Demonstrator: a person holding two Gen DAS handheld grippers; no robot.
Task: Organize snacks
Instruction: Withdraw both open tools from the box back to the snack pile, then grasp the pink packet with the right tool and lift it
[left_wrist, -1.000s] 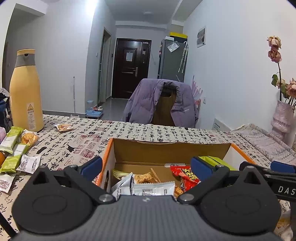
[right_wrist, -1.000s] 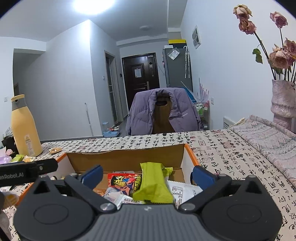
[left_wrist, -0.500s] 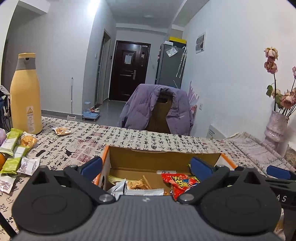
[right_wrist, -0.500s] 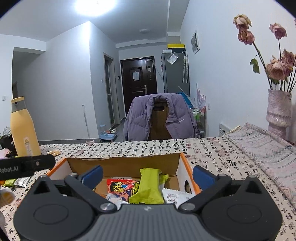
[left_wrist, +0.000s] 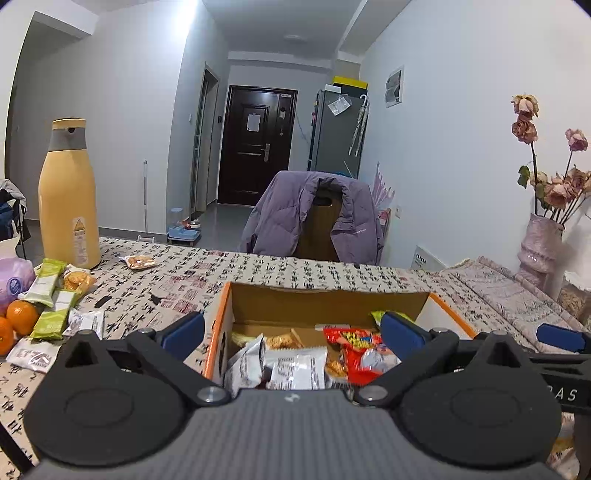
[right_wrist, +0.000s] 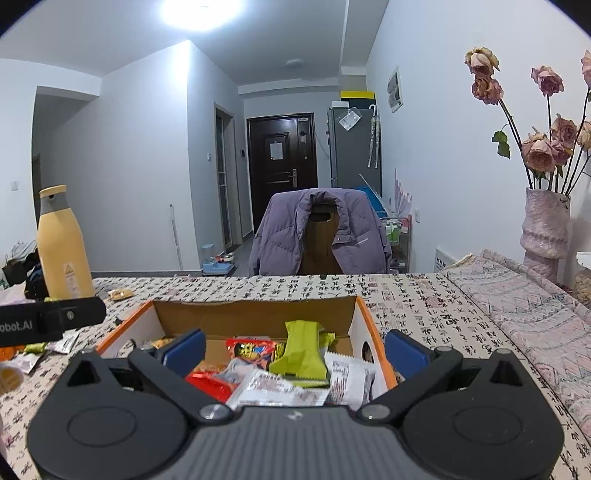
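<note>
Grippers, left (left_wrist: 291, 334) and right (right_wrist: 293, 349), spread wide, empty

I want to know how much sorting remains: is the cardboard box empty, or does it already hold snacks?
Not empty: the cardboard box is open-topped and holds several snack packets, including a green bar.

Cool, even indoor light fills both views. In the right wrist view a ceiling lamp (right_wrist: 201, 11) is blown out to white glare, and the left wrist view catches a bright streak along the wall (left_wrist: 188, 22). Shadows on the table (right_wrist: 406, 295) are soft. The door (right_wrist: 282, 166) reads dark. Fisheye bends the walls, and black vignetting cuts the corners. Focus is sharp throughout.
</note>
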